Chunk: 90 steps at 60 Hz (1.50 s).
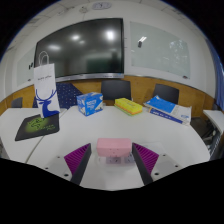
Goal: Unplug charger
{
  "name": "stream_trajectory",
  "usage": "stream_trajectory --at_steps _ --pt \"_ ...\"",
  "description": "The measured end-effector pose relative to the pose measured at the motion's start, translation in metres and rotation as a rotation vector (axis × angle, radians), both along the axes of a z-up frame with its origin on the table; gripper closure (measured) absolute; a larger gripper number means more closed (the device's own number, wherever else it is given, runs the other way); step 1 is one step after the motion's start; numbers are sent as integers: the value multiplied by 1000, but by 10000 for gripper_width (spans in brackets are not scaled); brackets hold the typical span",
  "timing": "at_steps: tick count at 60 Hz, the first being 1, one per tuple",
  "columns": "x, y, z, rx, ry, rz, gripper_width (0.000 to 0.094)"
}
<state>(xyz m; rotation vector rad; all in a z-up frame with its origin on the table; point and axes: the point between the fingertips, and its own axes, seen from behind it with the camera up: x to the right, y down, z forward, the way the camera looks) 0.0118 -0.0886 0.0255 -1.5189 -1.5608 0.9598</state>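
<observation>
A small pink block (112,148), apparently the charger or its socket block, lies on the white table (100,128). It sits between my fingertips, with a gap on each side. My gripper (112,153) is open, and its magenta pads (78,155) stand left and right of the block without touching it. No cable or plug detail can be made out.
Beyond the block are a blue tissue box (90,102), a yellow box (128,105) and a blue-and-white box (168,110). At the left stand a blue-and-white bag (45,88) and a dark tray with a green thing (38,126). Chairs, a screen (80,50) and a whiteboard (170,50) line the far wall.
</observation>
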Motion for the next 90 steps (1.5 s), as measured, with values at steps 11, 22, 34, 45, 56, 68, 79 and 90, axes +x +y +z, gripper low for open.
stream_trajectory --at_steps 11,22,34,45,56,68,79,90 --pt "-18 4 -7 24 15 -5 388" --pt "-30 6 39 -19 112 0 489" --pt "-37 82 151 -82 146 -116 494" --pt "-19 197 74 23 -93 -205 472" --pt "-4 237 -8 58 -271 -180 435" --pt "-7 252 -34 59 -347 -169 117" --pt "25 250 15 49 -314 -132 83" --pt "122 238 106 11 -309 -128 83"
